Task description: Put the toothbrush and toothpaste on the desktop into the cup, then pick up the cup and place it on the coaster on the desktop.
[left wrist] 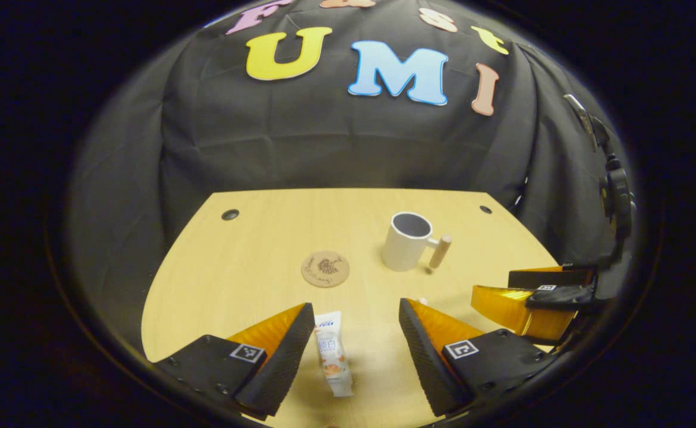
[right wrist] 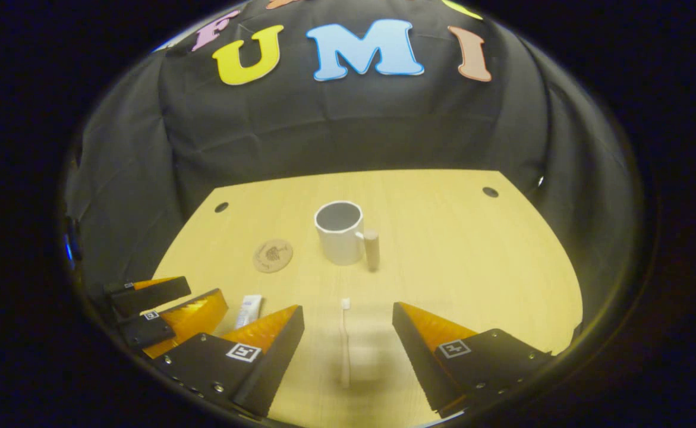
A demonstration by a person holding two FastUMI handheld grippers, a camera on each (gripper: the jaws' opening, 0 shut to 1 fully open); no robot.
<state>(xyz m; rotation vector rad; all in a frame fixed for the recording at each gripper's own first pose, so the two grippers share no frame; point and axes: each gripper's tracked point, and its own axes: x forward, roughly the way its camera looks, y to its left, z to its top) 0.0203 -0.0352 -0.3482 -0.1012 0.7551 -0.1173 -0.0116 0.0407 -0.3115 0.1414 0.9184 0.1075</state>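
Left tongs hang spread wide above the counter, and the toothpaste tube lies flat right between the two fingers, neither one touching it. Over in the right gripper view, the right tongs are just as wide apart, straddling the toothbrush, which lies flat with its bristle head pointing toward the mug. The white mug stands upright near the counter's middle, its wooden handle on the right side. The round wooden coaster sits just to the mug's left, apart from it. Nothing is in the mug.
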